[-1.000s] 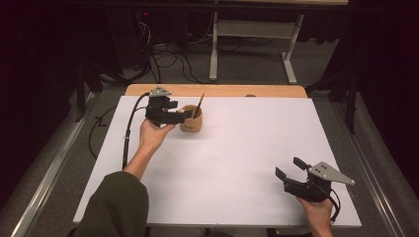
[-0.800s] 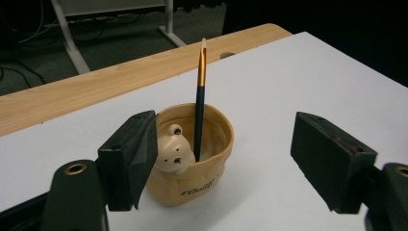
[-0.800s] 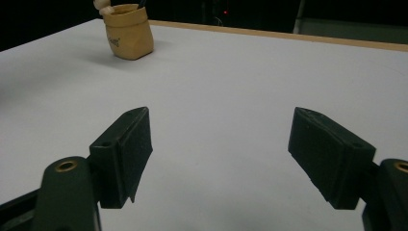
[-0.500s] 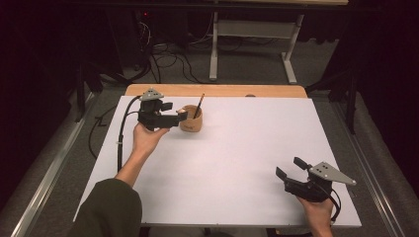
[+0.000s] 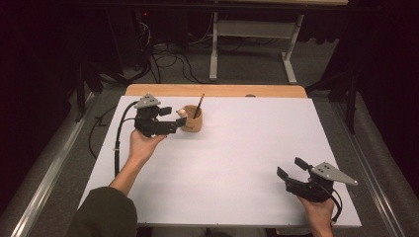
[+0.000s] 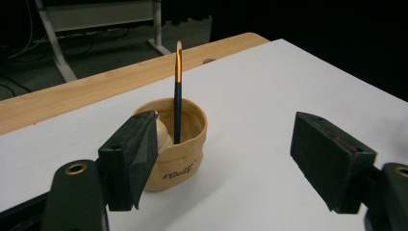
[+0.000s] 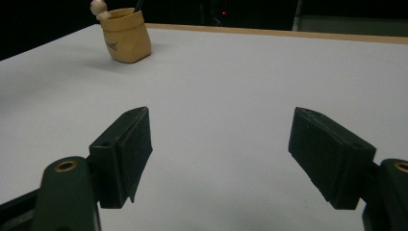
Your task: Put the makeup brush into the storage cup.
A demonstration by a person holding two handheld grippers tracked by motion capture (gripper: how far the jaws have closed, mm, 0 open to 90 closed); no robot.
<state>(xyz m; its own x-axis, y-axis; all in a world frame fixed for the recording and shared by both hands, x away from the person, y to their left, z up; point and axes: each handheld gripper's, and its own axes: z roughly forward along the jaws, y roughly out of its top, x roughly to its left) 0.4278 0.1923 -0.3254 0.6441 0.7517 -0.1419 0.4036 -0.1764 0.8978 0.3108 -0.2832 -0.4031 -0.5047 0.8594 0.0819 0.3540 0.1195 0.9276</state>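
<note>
A small tan cup (image 5: 191, 120) stands on the white table top at the far left, with a dark pencil (image 5: 199, 104) upright in it and a pale rounded piece (image 5: 182, 113) at its rim. My left gripper (image 5: 174, 117) is just left of the cup, open, its jaws short of it. In the left gripper view the cup (image 6: 179, 144) and pencil (image 6: 177, 91) stand beyond the left jaw, and the gripper (image 6: 231, 163) holds nothing. Near the front right corner my right gripper (image 5: 290, 167) is open and empty. From the right gripper (image 7: 221, 154) the cup (image 7: 127, 39) is far off.
The white sheet (image 5: 247, 148) covers the table, and a strip of bare wood (image 5: 217, 90) runs along the far edge. A black cable (image 5: 117, 148) trails from the left gripper along the left edge. Beyond the table are floor cables and a desk frame (image 5: 257, 44).
My left gripper has drawn back a little to the left and toward the person, away from the cup. The right gripper has stayed where it was.
</note>
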